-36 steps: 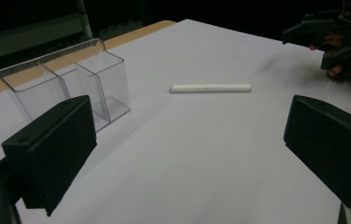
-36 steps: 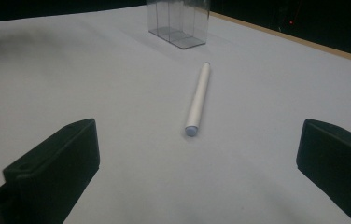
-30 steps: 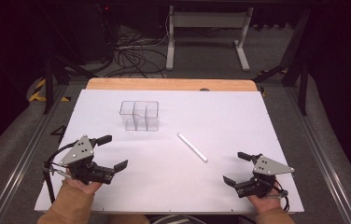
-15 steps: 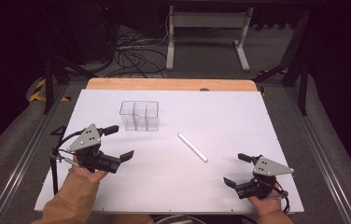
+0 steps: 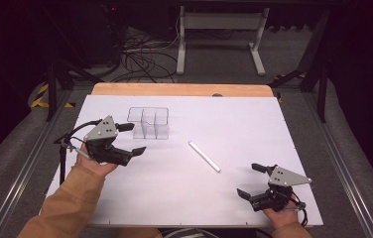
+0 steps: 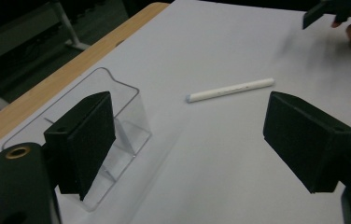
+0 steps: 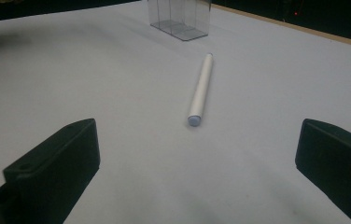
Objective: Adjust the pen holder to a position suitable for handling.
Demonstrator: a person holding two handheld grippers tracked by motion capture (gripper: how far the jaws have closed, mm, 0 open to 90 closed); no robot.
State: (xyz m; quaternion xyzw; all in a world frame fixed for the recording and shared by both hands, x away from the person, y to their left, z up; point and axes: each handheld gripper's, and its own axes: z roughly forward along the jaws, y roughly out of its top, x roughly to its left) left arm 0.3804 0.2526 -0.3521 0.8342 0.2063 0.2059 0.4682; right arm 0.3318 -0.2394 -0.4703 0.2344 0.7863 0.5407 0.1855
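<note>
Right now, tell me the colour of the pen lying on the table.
White, with a pale bluish-grey end cap; the pen shows best in the right gripper view.

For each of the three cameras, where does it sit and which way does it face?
High view: above the person's side, facing forward and down on the table; both forearms, left gripper, right gripper.
Left gripper view: on the left gripper, facing the white stick; clear box by its jaw.
Right gripper view: on the right gripper, low, facing the stick.
All share stick and box.
</note>
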